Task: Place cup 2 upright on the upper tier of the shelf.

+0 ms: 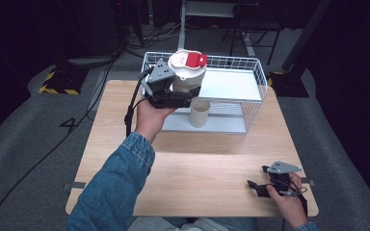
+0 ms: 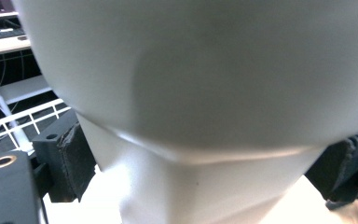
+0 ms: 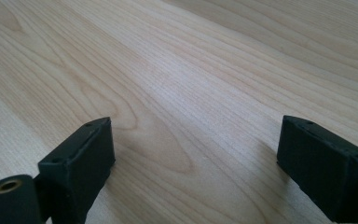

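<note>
White container clamped in left gripper; right gripper jaws apart.

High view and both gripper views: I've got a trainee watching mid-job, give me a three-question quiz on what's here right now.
1. True or false: the left gripper is shut on the white tub with the red and white lid.
2. What is between the jaws of the right gripper?
A. a cup
B. nothing, with bare wooden table under them
C. a cable
3. Fill in: the beige cup stands on the lower level of the white wire ____.

Key: 1 true; 2 B; 3 rack.
</note>
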`<act>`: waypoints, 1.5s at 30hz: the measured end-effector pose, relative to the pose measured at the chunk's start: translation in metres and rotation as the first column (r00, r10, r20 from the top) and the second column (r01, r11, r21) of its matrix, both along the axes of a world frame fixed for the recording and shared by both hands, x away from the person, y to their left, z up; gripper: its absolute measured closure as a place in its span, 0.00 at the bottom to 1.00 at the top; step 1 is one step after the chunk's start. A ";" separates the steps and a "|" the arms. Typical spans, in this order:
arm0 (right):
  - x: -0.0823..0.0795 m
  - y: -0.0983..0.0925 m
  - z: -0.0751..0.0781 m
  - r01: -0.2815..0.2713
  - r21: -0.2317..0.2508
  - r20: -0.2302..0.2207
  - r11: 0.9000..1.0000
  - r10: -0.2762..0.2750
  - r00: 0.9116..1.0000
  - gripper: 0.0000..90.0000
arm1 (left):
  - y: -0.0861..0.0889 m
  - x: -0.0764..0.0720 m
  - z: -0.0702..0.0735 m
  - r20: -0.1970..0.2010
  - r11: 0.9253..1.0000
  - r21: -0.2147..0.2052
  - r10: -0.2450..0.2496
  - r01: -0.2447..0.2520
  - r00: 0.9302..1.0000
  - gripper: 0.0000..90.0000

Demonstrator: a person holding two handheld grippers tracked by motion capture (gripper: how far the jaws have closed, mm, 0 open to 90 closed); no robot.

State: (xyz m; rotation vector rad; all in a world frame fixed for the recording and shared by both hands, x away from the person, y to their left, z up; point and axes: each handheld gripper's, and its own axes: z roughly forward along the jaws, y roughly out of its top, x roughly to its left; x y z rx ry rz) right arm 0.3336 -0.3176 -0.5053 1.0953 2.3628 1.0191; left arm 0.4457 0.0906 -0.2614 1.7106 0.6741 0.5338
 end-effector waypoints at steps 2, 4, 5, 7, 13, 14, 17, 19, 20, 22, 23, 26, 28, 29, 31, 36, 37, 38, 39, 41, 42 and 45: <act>0.000 0.000 0.000 0.000 0.000 0.000 1.000 0.000 1.000 0.12 | -0.003 0.011 0.002 -0.003 1.000 -0.003 0.013 -0.013 1.000 0.13; 0.000 0.000 0.000 -0.001 0.002 0.000 1.000 0.001 1.000 0.12 | -0.005 0.017 0.003 0.003 1.000 -0.001 0.020 -0.020 1.000 0.13; 0.000 0.000 0.000 -0.001 0.002 0.000 1.000 0.001 1.000 0.12 | -0.006 0.020 0.004 0.005 1.000 -0.001 0.025 -0.025 1.000 0.13; 0.000 0.000 0.000 -0.001 0.002 0.000 1.000 0.001 1.000 0.12 | -0.007 0.026 0.004 0.001 0.999 -0.003 0.032 -0.032 0.999 0.13; 0.000 0.000 0.000 -0.001 0.002 -0.001 1.000 0.001 1.000 0.12 | -0.009 0.044 0.000 -0.004 0.997 -0.036 0.074 -0.074 0.997 0.13; 0.000 0.000 0.000 -0.001 0.002 -0.001 1.000 0.001 1.000 0.12 | -0.010 0.047 -0.001 0.000 0.996 -0.039 0.085 -0.085 0.996 0.13; 0.000 0.000 0.000 -0.001 0.002 -0.001 1.000 0.001 1.000 0.12 | -0.013 0.058 -0.002 -0.008 0.993 -0.032 0.114 -0.114 0.993 0.13; 0.000 0.000 0.000 -0.002 0.005 -0.001 1.000 0.002 1.000 0.12 | -0.015 0.064 -0.003 -0.010 0.991 -0.032 0.127 -0.127 0.992 0.13; 0.000 0.000 0.000 -0.005 0.005 -0.001 1.000 0.005 1.000 0.12 | -0.016 0.067 -0.003 -0.013 0.991 -0.033 0.132 -0.132 0.991 0.13; 0.000 0.000 0.000 -0.009 0.003 0.000 1.000 0.009 1.000 0.12 | -0.017 0.069 -0.005 -0.017 0.990 -0.040 0.133 -0.134 0.991 0.13; 0.000 0.000 0.000 -0.009 0.003 0.000 1.000 0.009 1.000 0.12 | -0.019 0.074 -0.008 -0.029 0.989 -0.056 0.138 -0.139 0.990 0.13; 0.000 0.000 0.000 -0.012 0.004 -0.001 1.000 0.012 1.000 0.12 | -0.022 0.079 -0.012 -0.052 0.982 -0.085 0.165 -0.169 0.985 0.13; 0.000 0.001 0.000 -0.014 0.004 0.001 1.000 0.014 1.000 0.12 | -0.024 0.083 -0.013 -0.056 0.979 -0.086 0.179 -0.183 0.982 0.13; 0.000 0.001 0.000 -0.014 0.005 0.000 1.000 0.014 1.000 0.12 | -0.025 0.084 -0.014 -0.059 0.979 -0.086 0.180 -0.185 0.982 0.13; 0.000 0.001 0.000 -0.015 0.005 0.000 1.000 0.015 1.000 0.12 | -0.028 0.086 -0.014 -0.059 0.979 -0.072 0.186 -0.191 0.981 0.13; 0.000 0.001 0.000 -0.016 0.005 0.002 1.000 0.016 1.000 0.12 | -0.033 0.088 -0.018 -0.063 0.980 -0.057 0.188 -0.191 0.980 0.13; 0.000 0.001 0.000 -0.016 0.005 0.002 1.000 0.016 1.000 0.12 | -0.034 0.088 -0.020 -0.067 0.981 -0.050 0.185 -0.188 0.980 0.13; 0.000 0.001 0.000 -0.016 0.005 0.002 1.000 0.016 1.000 0.12 | -0.035 0.089 -0.021 -0.068 0.980 -0.051 0.188 -0.192 0.980 0.13; 0.000 0.001 0.000 -0.016 0.005 0.002 1.000 0.016 1.000 0.12 | -0.035 0.090 -0.022 -0.075 0.980 -0.056 0.188 -0.192 0.979 0.13; 0.000 0.001 0.000 -0.017 0.005 0.003 1.000 0.017 1.000 0.12 | -0.035 0.091 -0.024 -0.087 0.979 -0.059 0.191 -0.196 0.978 0.13; 0.000 0.001 0.000 -0.020 0.004 0.003 1.000 0.020 1.000 0.12 | -0.035 0.092 -0.024 -0.088 0.978 -0.059 0.193 -0.199 0.977 0.13; 0.000 0.001 0.000 -0.024 0.006 0.003 1.000 0.024 1.000 0.12 | -0.037 0.093 -0.025 -0.088 0.979 -0.047 0.195 -0.200 0.977 0.12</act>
